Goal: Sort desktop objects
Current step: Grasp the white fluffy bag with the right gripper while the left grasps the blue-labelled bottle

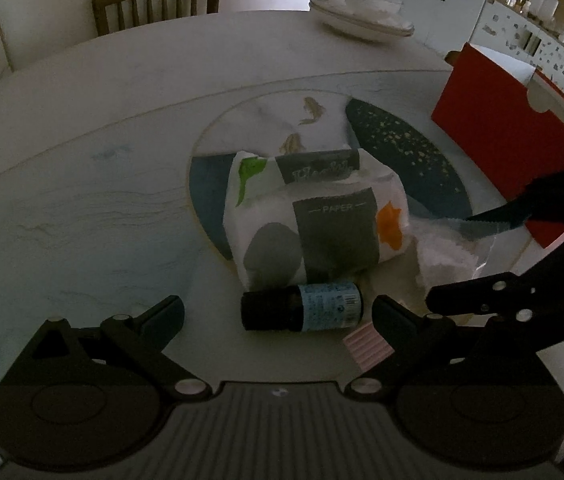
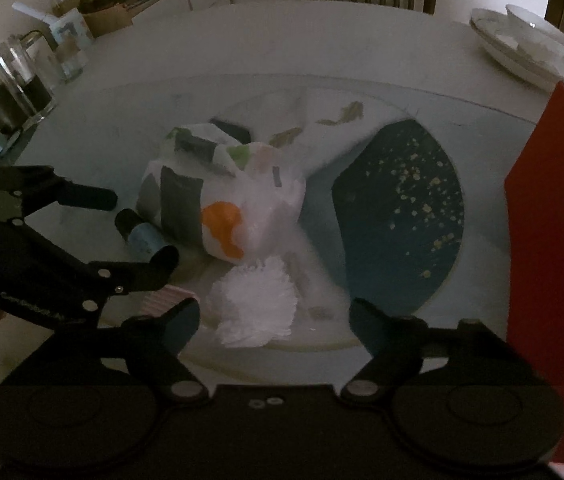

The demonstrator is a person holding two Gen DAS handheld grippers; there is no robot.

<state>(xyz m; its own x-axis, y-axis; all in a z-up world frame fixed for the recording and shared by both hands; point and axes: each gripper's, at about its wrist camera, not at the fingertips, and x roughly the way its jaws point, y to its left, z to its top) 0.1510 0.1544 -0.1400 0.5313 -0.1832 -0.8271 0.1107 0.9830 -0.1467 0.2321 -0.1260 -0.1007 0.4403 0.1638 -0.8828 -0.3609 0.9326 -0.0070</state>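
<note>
A small dark bottle with a blue label (image 1: 302, 306) lies on its side on the round table, in front of a tissue pack (image 1: 314, 220) printed with grey, green and orange patches. My left gripper (image 1: 278, 312) is open, its fingers either side of the bottle without touching it. A crumpled white tissue (image 2: 254, 304) lies right of the pack. My right gripper (image 2: 274, 316) is open with the tissue between its fingers. The bottle (image 2: 142, 236), the pack (image 2: 210, 204) and the left gripper (image 2: 138, 228) show in the right wrist view; the right gripper (image 1: 458, 264) and the tissue (image 1: 442, 256) show in the left wrist view.
A red box (image 1: 506, 148) stands at the right. A pink ridged item (image 1: 366, 346) lies by the left gripper's right finger. Stacked white bowls (image 1: 362, 12) sit at the far edge. A chair (image 1: 158, 0) stands behind. Glass jars (image 2: 22, 80) stand at the table's left.
</note>
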